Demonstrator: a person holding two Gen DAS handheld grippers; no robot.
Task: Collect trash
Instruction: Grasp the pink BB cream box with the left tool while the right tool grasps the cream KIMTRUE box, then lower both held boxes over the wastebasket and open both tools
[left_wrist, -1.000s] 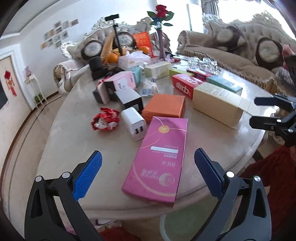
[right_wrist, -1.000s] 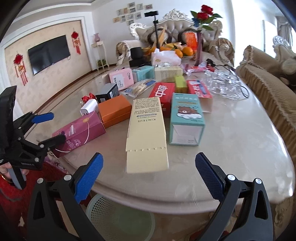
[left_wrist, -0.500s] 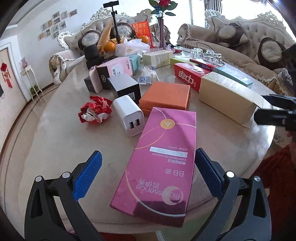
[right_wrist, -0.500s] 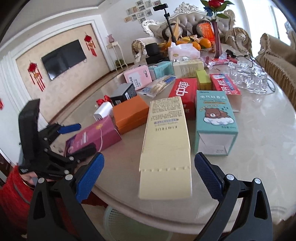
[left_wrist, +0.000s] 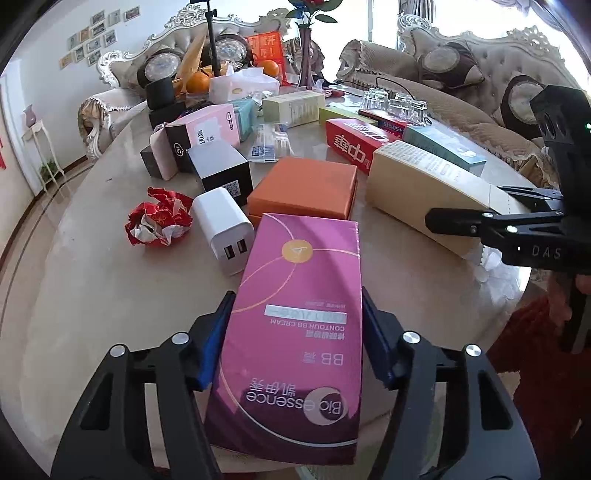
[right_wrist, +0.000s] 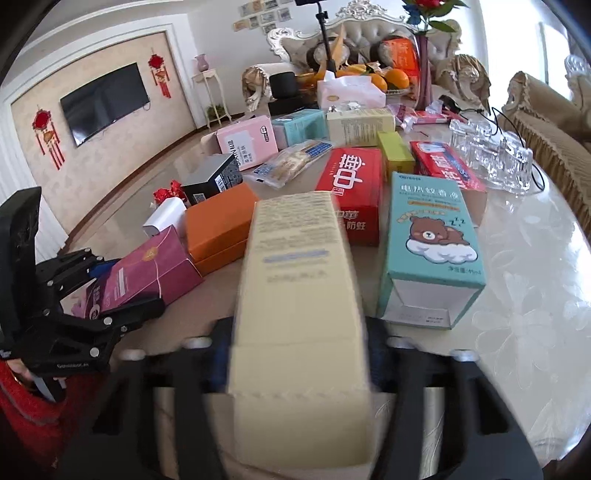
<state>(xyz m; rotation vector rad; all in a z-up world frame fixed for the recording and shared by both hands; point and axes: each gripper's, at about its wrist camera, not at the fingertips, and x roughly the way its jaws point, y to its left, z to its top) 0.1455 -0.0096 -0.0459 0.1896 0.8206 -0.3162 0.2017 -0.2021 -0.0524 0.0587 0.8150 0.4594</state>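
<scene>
My left gripper (left_wrist: 295, 325) is shut on a long pink BB cream box (left_wrist: 295, 325) that lies over the table's near edge; the box also shows in the right wrist view (right_wrist: 144, 273). My right gripper (right_wrist: 299, 350) is shut on a long cream-yellow box (right_wrist: 299, 314), blurred by motion; the same box shows in the left wrist view (left_wrist: 424, 188). The left gripper shows at the left in the right wrist view (right_wrist: 110, 288).
The round marble table (left_wrist: 92, 277) carries several boxes: an orange one (left_wrist: 303, 188), a red one (right_wrist: 354, 192), a teal bear box (right_wrist: 432, 243), a white charger box (left_wrist: 221, 225). Crumpled red paper (left_wrist: 159, 221) lies left. Glasses (right_wrist: 491, 155) stand far right.
Both grippers moved forward and closed, the left on the pink box and the right on the cream-yellow box. Both were open one second ago.
</scene>
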